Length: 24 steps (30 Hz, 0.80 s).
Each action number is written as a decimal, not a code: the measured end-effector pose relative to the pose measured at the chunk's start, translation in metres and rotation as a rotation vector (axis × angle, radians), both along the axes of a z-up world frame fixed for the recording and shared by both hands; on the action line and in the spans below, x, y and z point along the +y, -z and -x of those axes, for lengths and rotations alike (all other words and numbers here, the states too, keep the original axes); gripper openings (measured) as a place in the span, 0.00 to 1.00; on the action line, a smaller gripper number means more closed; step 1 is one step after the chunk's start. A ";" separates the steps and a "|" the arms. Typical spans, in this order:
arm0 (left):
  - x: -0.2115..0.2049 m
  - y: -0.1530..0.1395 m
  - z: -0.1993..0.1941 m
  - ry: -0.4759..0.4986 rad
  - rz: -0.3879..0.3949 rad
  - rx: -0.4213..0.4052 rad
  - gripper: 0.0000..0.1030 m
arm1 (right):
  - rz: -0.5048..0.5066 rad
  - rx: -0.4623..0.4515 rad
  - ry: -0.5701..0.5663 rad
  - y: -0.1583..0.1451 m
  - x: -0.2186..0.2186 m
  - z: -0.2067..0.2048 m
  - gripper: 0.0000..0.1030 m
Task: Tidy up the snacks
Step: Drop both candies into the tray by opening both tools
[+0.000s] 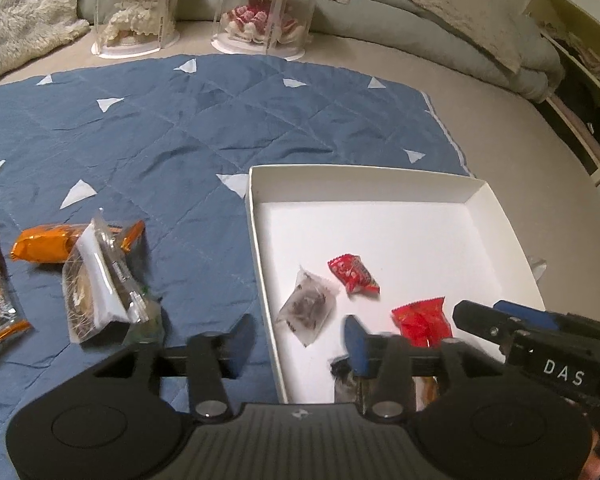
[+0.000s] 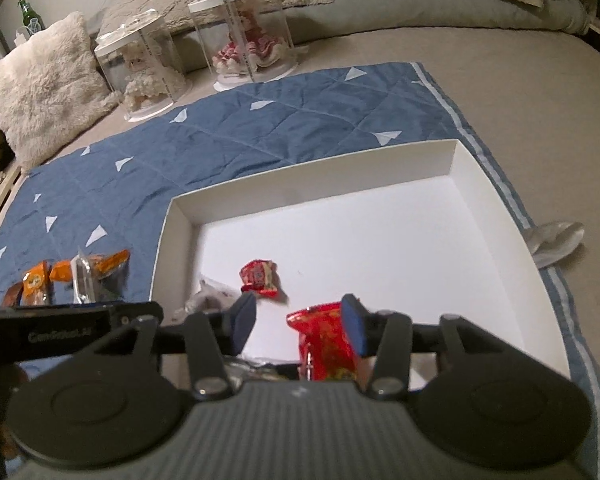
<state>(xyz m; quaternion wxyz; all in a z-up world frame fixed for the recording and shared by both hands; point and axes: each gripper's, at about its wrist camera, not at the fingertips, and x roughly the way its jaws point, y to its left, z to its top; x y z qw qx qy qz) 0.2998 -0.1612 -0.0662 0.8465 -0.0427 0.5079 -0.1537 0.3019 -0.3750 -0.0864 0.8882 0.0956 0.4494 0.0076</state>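
A white shallow box (image 1: 380,174) sits on a blue quilted mat (image 1: 160,128). Inside it lie a small red packet (image 1: 353,275), a clear packet with dark contents (image 1: 308,306) and a larger red packet (image 1: 422,320). My left gripper (image 1: 299,344) is open, straddling the box's near-left wall with nothing between its fingers; a dark wrapper (image 1: 342,372) lies just under its right finger. My right gripper (image 2: 299,326) is open over the box (image 2: 300,188). The larger red packet (image 2: 326,344) stands between its fingers against the right one, clear of the left. Orange packets (image 1: 44,246) and a clear-wrapped snack (image 1: 96,288) lie on the mat to the left.
Two clear display cases with dolls (image 1: 136,8) (image 1: 268,8) stand at the mat's far edge. A fluffy cushion (image 2: 44,88) and a green bottle (image 2: 28,14) are far left. Folded bedding (image 1: 440,20) lies behind, open shelving (image 1: 580,80) at right. Crumpled clear plastic (image 2: 556,240) lies right of the box.
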 end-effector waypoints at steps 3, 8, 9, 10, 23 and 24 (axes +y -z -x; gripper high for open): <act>0.001 -0.004 0.007 0.013 -0.005 -0.005 0.60 | 0.010 0.001 -0.005 -0.002 0.000 0.006 0.60; 0.002 -0.010 0.018 0.016 -0.033 -0.020 0.76 | 0.031 -0.005 -0.010 -0.006 -0.001 0.014 0.70; 0.002 -0.011 0.020 0.017 -0.039 -0.025 0.78 | 0.036 -0.004 -0.008 -0.007 -0.001 0.016 0.74; 0.003 -0.013 0.022 0.019 -0.043 -0.028 0.79 | 0.041 -0.002 -0.006 -0.008 -0.001 0.018 0.76; 0.024 -0.022 0.042 -0.006 -0.084 -0.054 1.00 | 0.095 -0.033 -0.003 -0.017 -0.003 0.044 0.99; 0.026 -0.023 0.043 -0.009 -0.085 -0.052 1.00 | 0.097 -0.036 -0.007 -0.017 -0.003 0.046 0.99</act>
